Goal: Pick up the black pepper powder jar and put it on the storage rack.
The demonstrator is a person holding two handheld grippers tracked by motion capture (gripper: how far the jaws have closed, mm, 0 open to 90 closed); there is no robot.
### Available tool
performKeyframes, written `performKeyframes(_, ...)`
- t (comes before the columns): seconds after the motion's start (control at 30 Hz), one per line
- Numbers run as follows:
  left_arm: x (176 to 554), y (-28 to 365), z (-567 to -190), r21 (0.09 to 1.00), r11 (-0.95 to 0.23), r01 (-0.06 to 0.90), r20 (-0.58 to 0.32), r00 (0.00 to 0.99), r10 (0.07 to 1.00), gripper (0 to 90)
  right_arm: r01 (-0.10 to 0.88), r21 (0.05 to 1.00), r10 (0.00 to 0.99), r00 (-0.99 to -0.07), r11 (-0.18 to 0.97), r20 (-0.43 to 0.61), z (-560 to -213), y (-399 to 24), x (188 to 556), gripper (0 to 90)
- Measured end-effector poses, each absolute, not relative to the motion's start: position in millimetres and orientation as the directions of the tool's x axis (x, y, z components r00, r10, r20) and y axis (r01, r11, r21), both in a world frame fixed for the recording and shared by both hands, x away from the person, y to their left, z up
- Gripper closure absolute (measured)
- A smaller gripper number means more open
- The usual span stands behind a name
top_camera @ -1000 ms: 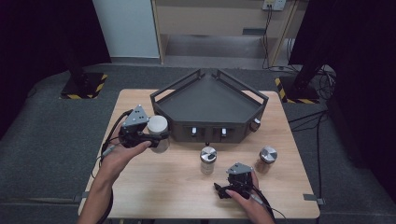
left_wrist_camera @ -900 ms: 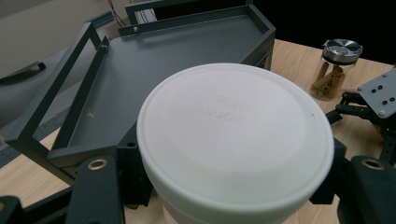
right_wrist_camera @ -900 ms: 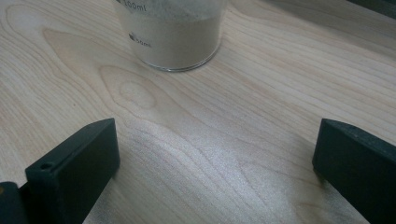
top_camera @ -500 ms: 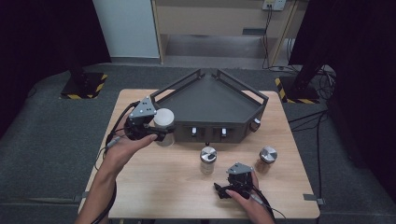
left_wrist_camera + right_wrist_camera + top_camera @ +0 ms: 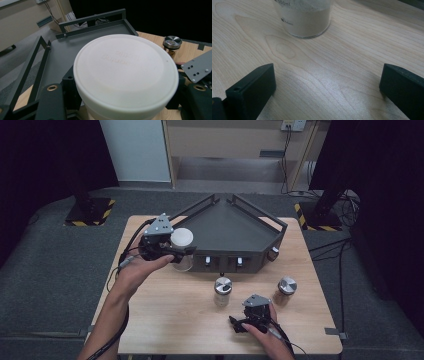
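Left tongs (image 5: 176, 251) clamp a clear jar with a white round lid (image 5: 182, 238), lifted beside the near-left rim of the dark grey angular metal tray (image 5: 225, 227). Right tongs (image 5: 325, 85) rest wide apart on the pale wooden counter (image 5: 165, 320), bare wood between them, a powder-filled clear beaker (image 5: 303, 17) just ahead.

My high view looked forward and down from above the near edge of the surface (image 5: 165, 320), taking in all of it, with the grey tray (image 5: 227, 227) at the frame's centre. My left gripper view sat very close behind a white-lidded jar (image 5: 125, 72), facing across that same tray (image 5: 60, 57) toward a metal-lidded jar (image 5: 172, 42) at upper right. My right gripper view pointed low along the wood (image 5: 324, 75), close to a powder-filled jar (image 5: 303, 18) at the top edge.
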State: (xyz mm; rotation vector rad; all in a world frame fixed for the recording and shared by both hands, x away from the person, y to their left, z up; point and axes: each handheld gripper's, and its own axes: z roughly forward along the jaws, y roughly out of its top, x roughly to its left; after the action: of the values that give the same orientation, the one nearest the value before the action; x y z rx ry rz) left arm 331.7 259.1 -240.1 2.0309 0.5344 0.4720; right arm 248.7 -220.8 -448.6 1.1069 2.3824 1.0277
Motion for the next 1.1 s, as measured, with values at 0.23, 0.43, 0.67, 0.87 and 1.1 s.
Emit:
performKeyframes(0.23, 341, 254, -237, 0.879, -0.446, 0.171, 0.111, 0.835, 0.539, 32.7, 0.531, 0.723, 0.76, -0.65, 0.441, 0.013, -449, -221, 249, 0.6)
performKeyframes(0.43, 353, 252, -236, 0.882, -0.437, 0.174, 0.101, 0.837, 0.539, 32.7, 0.532, 0.723, 0.76, -0.649, 0.441, 0.013, -449, -221, 249, 0.6)
performKeyframes(0.67, 364, 249, -232, 0.886, -0.432, 0.168, 0.102, 0.838, 0.536, 32.7, 0.531, 0.723, 0.76, -0.649, 0.442, 0.013, -449, -221, 249, 0.6)
performKeyframes(0.87, 375, 246, -230, 0.885, -0.434, 0.17, 0.102, 0.838, 0.536, 32.7, 0.531, 0.723, 0.76, -0.65, 0.442, 0.012, -449, -221, 249, 0.6)
performKeyframes(1.1, 383, 243, -231, 0.889, -0.428, 0.163, 0.104, 0.838, 0.536, 32.7, 0.531, 0.723, 0.761, -0.649, 0.442, 0.012, -449, -221, 249, 0.6)
